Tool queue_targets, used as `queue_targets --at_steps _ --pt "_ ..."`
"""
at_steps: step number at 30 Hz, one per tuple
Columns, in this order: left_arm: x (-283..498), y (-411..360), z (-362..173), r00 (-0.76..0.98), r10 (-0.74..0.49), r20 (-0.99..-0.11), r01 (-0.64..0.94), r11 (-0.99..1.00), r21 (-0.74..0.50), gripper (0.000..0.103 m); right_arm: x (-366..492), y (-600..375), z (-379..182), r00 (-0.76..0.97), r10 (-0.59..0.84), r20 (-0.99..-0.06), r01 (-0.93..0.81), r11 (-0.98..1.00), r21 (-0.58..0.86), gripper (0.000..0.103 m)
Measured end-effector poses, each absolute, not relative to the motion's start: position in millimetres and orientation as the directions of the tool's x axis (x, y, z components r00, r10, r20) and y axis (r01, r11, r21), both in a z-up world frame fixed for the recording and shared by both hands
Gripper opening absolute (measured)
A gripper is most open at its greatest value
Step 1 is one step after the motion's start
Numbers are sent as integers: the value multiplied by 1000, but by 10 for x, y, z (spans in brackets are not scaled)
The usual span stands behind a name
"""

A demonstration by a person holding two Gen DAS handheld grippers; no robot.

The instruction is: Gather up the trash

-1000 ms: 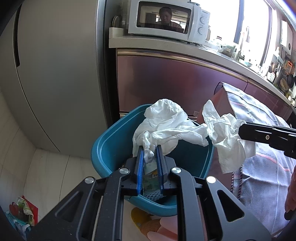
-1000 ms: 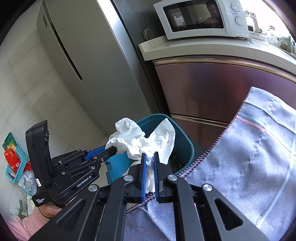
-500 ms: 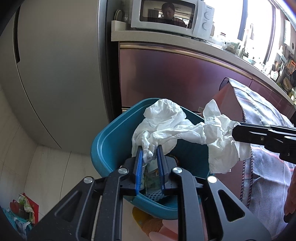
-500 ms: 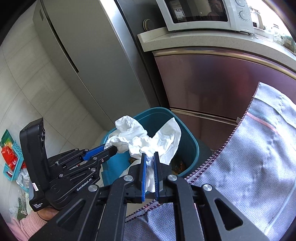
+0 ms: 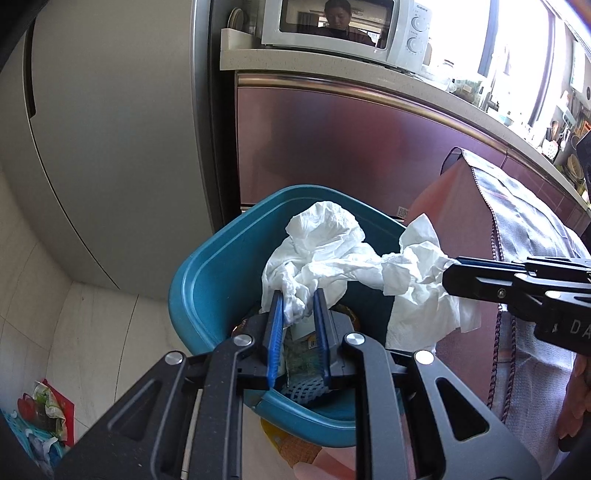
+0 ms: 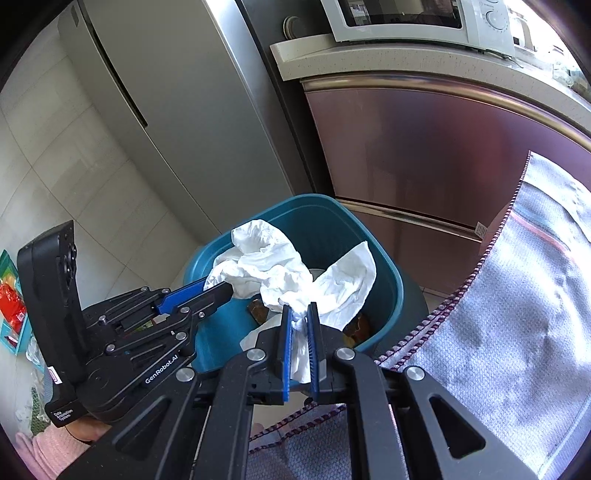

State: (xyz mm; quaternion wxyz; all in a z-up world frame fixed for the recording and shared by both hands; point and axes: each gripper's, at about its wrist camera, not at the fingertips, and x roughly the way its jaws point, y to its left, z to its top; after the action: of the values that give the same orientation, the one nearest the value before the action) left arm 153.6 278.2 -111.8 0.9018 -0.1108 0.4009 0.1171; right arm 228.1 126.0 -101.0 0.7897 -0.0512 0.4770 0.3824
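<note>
Nearest in the left wrist view, the left claw [image 5: 298, 300] is clenched on one end of a crumpled white tissue [image 5: 332, 254], its blue pads pinching the bunched paper. In the right wrist view the right claw [image 6: 300, 312] is likewise clenched on the other end of the same wad, a loose flap hanging between its pads. The tissue stretches between the two claws and hangs over the open mouth of a teal plastic trash bin [image 5: 207, 280], not yet inside it.

Just beside the right claw, a grey woven cloth with a dark red stitched border [image 6: 517, 302] drapes over something at the right; what lies under it is hidden. Its edge sits close against the bin's right side. A pink sleeve [image 6: 48, 452] shows under the left claw's handle.

Down in the bin lie scraps: a blue foam net [image 5: 304, 387], a printed wrapper and some brown pieces, possibly food waste, though the tissue covers much of them. Below the bin's near rim something yellow shows, too cut off to name.

On the tiled floor at far left sits a light blue basket with red packets [image 6: 11, 306].

Behind the bin stands a reddish-brown cabinet front [image 5: 332, 147], and left of it a tall grey refrigerator [image 5: 110, 129]. On the speckled bench [image 5: 332, 70] above the cabinet rests a white microwave [image 5: 343, 26], with a plate propped beside it. Farther along the bench, by the bright window, small jars and utensils crowd together.
</note>
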Motion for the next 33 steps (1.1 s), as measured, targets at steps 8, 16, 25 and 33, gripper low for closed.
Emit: queue_targets --at_steps 8,16,25,33 --pt "1587 2782 -1219 636 101 -765 -299 946 -123 17 2356 1332 -1091 238 534 -811 -640 714 282 13" --pt "1586 2745 -1267 638 74 -767 -290 945 -151 27 2355 1238 -1083 240 545 -804 -629 718 299 14" --pt "1371 2654 -1017 699 84 -711 -268 952 -150 59 2204 995 -984 299 563 -771 -627 724 286 47" --pt "1036 2484 -716 760 119 -639 -258 957 -129 98 1865 606 -731 423 575 -700 -630 742 229 80"
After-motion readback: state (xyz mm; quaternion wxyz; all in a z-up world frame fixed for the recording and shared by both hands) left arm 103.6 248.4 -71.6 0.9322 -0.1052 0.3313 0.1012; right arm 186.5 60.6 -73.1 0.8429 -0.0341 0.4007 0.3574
